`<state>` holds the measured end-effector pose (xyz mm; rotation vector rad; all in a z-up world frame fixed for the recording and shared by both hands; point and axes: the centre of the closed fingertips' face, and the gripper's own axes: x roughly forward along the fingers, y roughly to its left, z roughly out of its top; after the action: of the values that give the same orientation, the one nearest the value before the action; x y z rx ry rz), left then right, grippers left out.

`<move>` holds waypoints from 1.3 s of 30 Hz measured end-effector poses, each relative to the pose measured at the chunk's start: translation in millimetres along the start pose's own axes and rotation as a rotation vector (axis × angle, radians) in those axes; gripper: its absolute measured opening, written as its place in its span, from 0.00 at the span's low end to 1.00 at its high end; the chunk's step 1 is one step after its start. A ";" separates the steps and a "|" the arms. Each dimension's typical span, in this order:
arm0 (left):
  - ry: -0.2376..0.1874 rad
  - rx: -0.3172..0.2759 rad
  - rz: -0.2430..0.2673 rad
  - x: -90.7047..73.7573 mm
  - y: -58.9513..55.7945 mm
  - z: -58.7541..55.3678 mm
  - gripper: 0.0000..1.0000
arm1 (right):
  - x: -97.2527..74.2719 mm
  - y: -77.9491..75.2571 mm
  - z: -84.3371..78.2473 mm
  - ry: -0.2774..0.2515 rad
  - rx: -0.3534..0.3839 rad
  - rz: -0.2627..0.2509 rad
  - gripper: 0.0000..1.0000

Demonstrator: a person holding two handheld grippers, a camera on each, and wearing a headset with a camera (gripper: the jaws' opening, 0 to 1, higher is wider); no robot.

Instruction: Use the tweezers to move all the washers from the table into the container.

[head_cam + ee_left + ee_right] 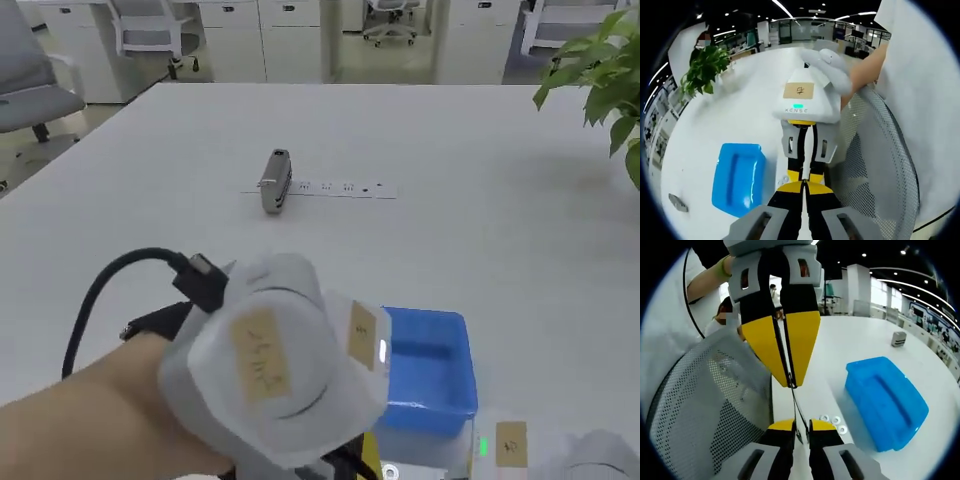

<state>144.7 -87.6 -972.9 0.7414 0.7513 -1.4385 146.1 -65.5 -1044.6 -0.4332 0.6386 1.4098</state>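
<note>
Your left gripper (pixel 790 382) has its yellow jaws pinched shut on the tweezers (pixel 795 402). Your right gripper (pixel 801 427) faces it, jaws closed to a narrow gap with the same tweezers running between them. Three washers (pixel 836 420) lie clustered on the white table (pixel 840 350), just beside the right gripper's jaws and next to the blue container (pixel 885 400)
</note>
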 end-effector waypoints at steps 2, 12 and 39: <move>-0.008 0.009 0.004 -1.4 0.7 -2.1 0.00 | 2.7 -0.9 1.7 0.019 -0.002 0.013 0.06; -0.050 0.020 0.005 -12.1 4.6 -14.4 0.00 | 29.0 1.5 20.3 0.073 -0.081 0.068 0.05; -0.149 0.080 -0.089 -19.2 5.0 -4.7 0.00 | 19.6 -0.5 33.6 0.035 0.039 -0.025 0.03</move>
<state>149.6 -72.7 -959.9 0.6596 0.6212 -1.5935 152.5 -29.4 -1031.7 -0.4343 0.6858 1.3666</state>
